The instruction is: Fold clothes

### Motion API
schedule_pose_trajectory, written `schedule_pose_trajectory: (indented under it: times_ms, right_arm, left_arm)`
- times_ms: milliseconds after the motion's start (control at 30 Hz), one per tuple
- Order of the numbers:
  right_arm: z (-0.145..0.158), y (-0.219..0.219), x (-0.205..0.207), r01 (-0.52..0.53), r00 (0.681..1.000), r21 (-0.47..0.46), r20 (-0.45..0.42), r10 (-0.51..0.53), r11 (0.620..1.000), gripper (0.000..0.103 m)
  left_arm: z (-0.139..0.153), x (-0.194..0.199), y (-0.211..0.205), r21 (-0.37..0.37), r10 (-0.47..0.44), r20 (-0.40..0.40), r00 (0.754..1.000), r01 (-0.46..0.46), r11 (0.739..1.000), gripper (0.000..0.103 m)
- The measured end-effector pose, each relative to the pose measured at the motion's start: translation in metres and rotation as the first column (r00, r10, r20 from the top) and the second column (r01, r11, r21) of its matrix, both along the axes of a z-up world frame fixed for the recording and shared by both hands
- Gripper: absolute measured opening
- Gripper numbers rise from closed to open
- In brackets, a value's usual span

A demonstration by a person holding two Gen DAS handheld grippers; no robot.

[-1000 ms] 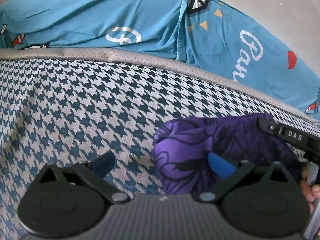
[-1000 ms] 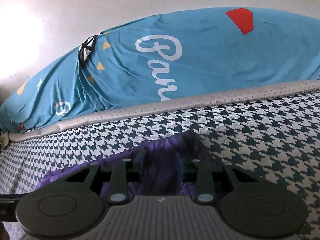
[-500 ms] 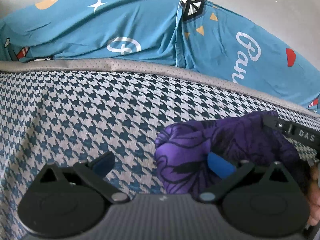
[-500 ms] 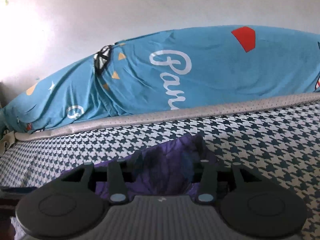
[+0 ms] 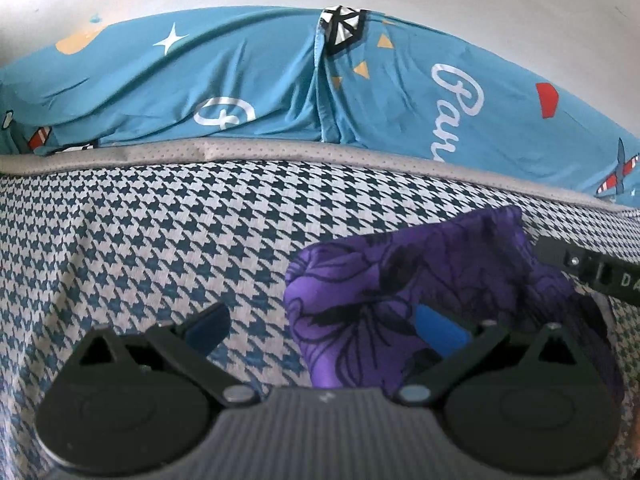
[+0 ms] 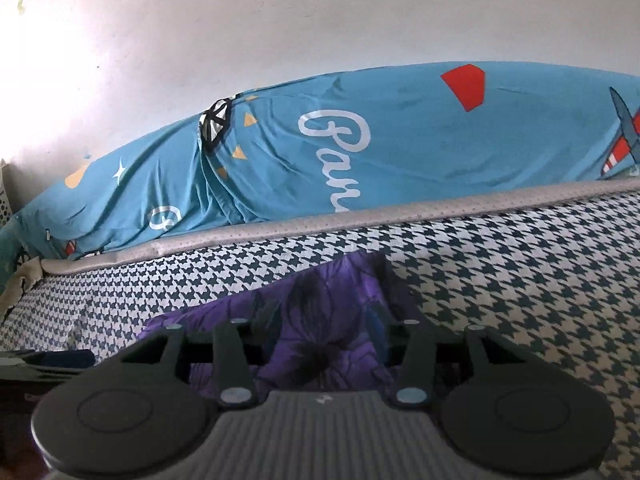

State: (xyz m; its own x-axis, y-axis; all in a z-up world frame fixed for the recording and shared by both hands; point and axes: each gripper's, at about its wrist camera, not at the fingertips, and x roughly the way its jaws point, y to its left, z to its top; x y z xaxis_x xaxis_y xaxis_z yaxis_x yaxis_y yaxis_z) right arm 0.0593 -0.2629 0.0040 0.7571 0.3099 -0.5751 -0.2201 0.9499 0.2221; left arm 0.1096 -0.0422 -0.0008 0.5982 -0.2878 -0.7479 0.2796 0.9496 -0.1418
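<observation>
The purple floral garment [image 5: 420, 292] lies bunched on the bed [image 5: 160, 240]. Left gripper [image 5: 320, 328] jaws open beside it; right gripper [image 6: 320, 328] jaws apart, cloth between. Better spread it flat before creasing.

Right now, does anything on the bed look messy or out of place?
Yes. The purple flowered cloth lies bunched in a rumpled heap on the checked bedcover, not folded flat. The blue sheet behind it is wrinkled. Nothing looks torn or spilled.
</observation>
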Motion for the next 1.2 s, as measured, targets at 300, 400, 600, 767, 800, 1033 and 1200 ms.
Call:
schedule_pose_trajectory:
  times_ms: [300, 400, 600, 767, 800, 1033, 1200]
  right_arm:
    - [0.004, -0.027, -0.025, 0.005, 1.0, -0.067, 0.0, -0.005, 0.998, 0.047]
    - [0.003, -0.038, -0.037, 0.007, 1.0, -0.101, -0.017, -0.009, 0.995, 0.047]
    - [-0.002, -0.057, -0.056, 0.016, 0.998, -0.127, -0.058, -0.023, 0.992, 0.047]
    - [-0.012, -0.066, -0.06, 0.038, 0.994, -0.164, -0.098, -0.055, 0.986, 0.047]
    - [-0.014, -0.068, -0.061, 0.043, 0.993, -0.172, -0.105, -0.061, 0.984, 0.047]
    - [-0.025, -0.072, -0.066, 0.035, 0.985, -0.194, -0.162, -0.068, 0.98, 0.047]
    - [-0.041, -0.068, -0.062, 0.026, 0.975, -0.259, -0.206, -0.082, 0.965, 0.047]
  left_arm:
    - [0.0, -0.01, -0.002, -0.017, -0.027, -0.015, 1.0, 0.026, 1.0, 0.103]
    - [0.0, -0.017, -0.005, -0.019, -0.043, -0.018, 0.999, 0.042, 0.999, 0.103]
    - [0.001, -0.03, -0.008, -0.039, -0.065, -0.04, 0.997, 0.064, 0.997, 0.103]
    - [0.001, -0.044, -0.007, -0.059, -0.07, -0.058, 0.996, 0.066, 0.996, 0.103]
    - [0.0, -0.046, -0.007, -0.065, -0.069, -0.064, 0.996, 0.065, 0.996, 0.103]
    - [0.0, -0.066, -0.005, -0.082, -0.067, -0.086, 0.994, 0.06, 0.995, 0.103]
    - [-0.006, -0.075, -0.016, -0.059, -0.092, -0.094, 0.991, 0.087, 0.994, 0.103]
